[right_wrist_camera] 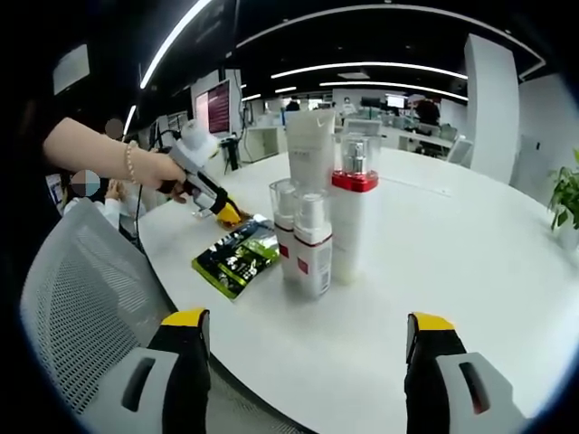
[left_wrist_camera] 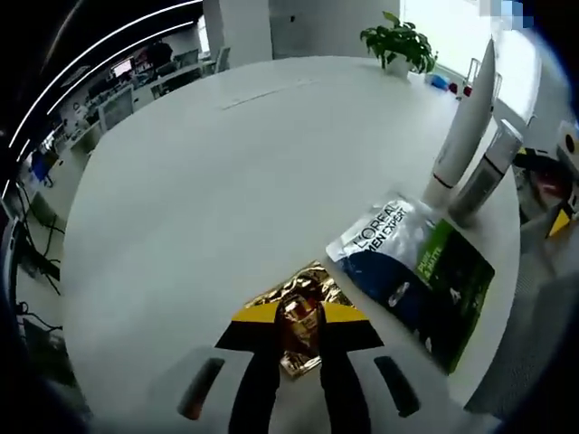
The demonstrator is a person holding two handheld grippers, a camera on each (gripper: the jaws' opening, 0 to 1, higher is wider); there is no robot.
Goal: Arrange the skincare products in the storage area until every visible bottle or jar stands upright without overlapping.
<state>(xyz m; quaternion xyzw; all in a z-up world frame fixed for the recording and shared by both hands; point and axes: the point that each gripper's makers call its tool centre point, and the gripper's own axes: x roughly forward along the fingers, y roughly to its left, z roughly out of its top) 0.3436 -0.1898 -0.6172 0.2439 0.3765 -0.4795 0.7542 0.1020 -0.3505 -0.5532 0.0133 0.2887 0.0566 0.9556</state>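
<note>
Gold foil sachet (left_wrist_camera: 296, 318) sat pinched between the left gripper's (left_wrist_camera: 298, 357) closed jaws at bottom centre of the left gripper view, flat on the white round table (left_wrist_camera: 226, 181). Just right of it lay a flat L'Oreal Men Expert pack (left_wrist_camera: 412, 271), long axis running from centre toward lower right. Beyond that, at upper right, a white tube (left_wrist_camera: 466, 127) and a grey pump bottle (left_wrist_camera: 484, 176) stood upright, touching or nearly so. A potted plant (left_wrist_camera: 398, 43) sat at the far edge, top of frame.

Right gripper (right_wrist_camera: 308, 348) was wide open, holding nothing, yellow-tipped jaws low left and low right of the right gripper view. Straight ahead at centre, an upright cluster: white tube (right_wrist_camera: 310, 145), red-collared pump bottle (right_wrist_camera: 353, 212), two smaller clear-capped bottles (right_wrist_camera: 303, 240) in front, packed tight. That view also showed the pack (right_wrist_camera: 237, 258) lying flat to their left, the person's hand (right_wrist_camera: 158, 167) holding the left gripper (right_wrist_camera: 226, 212) at middle left, and a grey mesh chair (right_wrist_camera: 81, 307) lower left.
</note>
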